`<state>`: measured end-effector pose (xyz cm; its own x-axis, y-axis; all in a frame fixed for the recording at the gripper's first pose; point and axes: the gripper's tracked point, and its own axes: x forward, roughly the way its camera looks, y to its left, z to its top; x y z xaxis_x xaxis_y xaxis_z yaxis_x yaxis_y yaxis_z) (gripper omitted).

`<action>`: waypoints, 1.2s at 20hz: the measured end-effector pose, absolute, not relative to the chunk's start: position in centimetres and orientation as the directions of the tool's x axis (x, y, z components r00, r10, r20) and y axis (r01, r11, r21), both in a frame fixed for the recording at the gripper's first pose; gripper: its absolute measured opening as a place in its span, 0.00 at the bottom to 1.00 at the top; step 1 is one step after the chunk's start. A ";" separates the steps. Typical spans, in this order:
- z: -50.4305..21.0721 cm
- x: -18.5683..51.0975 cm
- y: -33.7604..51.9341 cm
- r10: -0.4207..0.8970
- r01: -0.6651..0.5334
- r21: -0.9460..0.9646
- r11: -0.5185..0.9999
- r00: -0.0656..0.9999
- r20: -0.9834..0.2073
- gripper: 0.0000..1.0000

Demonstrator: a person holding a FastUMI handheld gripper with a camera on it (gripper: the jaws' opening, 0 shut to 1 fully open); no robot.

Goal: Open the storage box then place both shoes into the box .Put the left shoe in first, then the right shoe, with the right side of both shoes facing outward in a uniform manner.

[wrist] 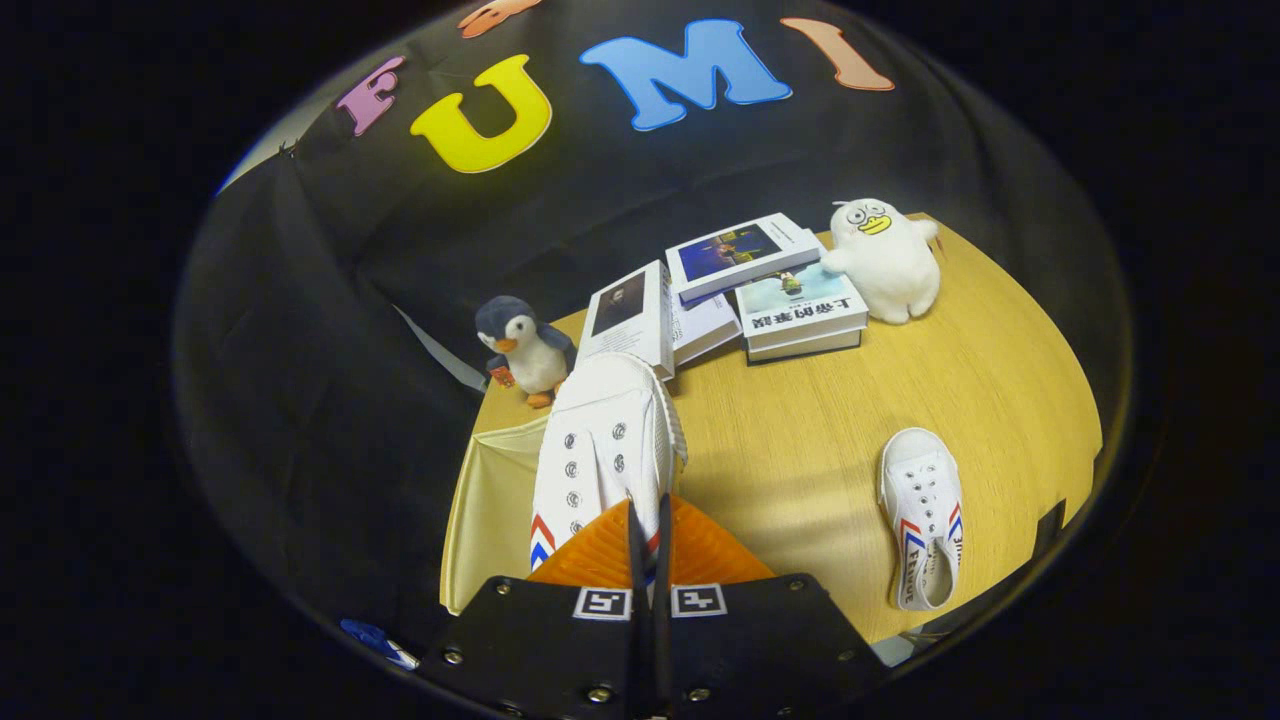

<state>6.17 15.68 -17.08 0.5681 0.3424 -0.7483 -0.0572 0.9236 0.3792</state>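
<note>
My gripper (648,520) is shut on a white canvas shoe (600,450) with red and blue stripes, gripping it near the heel. The shoe hangs lifted above the table's left part, toe pointing away from me toward the books. A second matching white shoe (925,515) lies on the wooden table (800,440) to the right of the fingers, toe pointing away, its opening toward me. A pale translucent panel (495,500), which may be part of the storage box, shows left of the held shoe at the table's left edge.
Beyond the held shoe stand several books (760,290), some stacked. A penguin plush (525,350) sits at the table's far left corner and a white duck plush (885,260) at the far right beside the books. The table's edge curves close on the right.
</note>
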 end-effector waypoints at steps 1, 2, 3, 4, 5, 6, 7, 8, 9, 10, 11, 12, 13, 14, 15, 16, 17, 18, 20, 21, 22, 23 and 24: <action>-17.0 6.2 16.7 0.348 -0.065 0.381 0.922 0.565 -0.748 0.00; -17.0 6.2 17.7 0.354 -0.071 0.383 0.921 0.561 -0.748 0.00; -17.1 6.0 18.8 0.359 -0.076 0.384 0.920 0.556 -0.750 0.00; -17.2 6.0 19.7 0.362 -0.083 0.384 0.920 0.557 -0.748 0.00; -17.4 6.1 20.7 0.364 -0.097 0.377 0.921 0.557 -0.746 0.00; -17.7 6.2 21.5 0.362 -0.102 0.371 0.923 0.556 -0.748 0.00; -18.1 6.1 22.3 0.358 -0.105 0.363 0.926 0.551 -0.753 0.00; -18.4 6.1 23.1 0.356 -0.106 0.359 0.927 0.548 -0.757 0.00; -18.7 6.1 24.0 0.357 -0.111 0.356 0.928 0.543 -0.760 0.00; -19.0 6.1 24.8 0.357 -0.113 0.354 0.928 0.539 -0.763 0.00; -19.6 6.0 25.5 0.355 -0.117 0.349 0.930 0.532 -0.769 0.00; -20.3 5.9 26.3 0.352 -0.119 0.342 0.932 0.523 -0.776 0.00; -20.9 5.8 27.0 0.349 -0.121 0.336 0.934 0.515 -0.783 0.00; -21.7 5.7 27.6 0.343 -0.121 0.328 0.937 0.505 -0.792 0.00; -22.4 5.5 28.1 0.336 -0.120 0.320 0.940 0.496 -0.801 0.00; -23.1 5.3 28.5 0.330 -0.116 0.315 0.942 0.486 -0.809 0.00; -23.7 5.2 28.8 0.324 -0.111 0.310 0.944 0.481 -0.815 0.00; -24.3 5.2 29.1 0.317 -0.104 0.306 0.946 0.473 -0.822 0.00; -26.3 4.7 29.5 0.306 -0.092 0.299 0.950 0.458 -0.834 0.00; -27.0 4.7 29.8 0.300 -0.089 0.292 0.952 0.447 -0.843 0.01; -27.6 4.6 29.9 0.294 -0.086 0.286 0.954 0.442 -0.848 0.01; -28.0 4.6 30.1 0.289 -0.084 0.282 0.956 0.436 -0.852 0.01; -28.5 4.6 30.3 0.284 -0.081 0.277 0.957 0.432 -0.856 0.01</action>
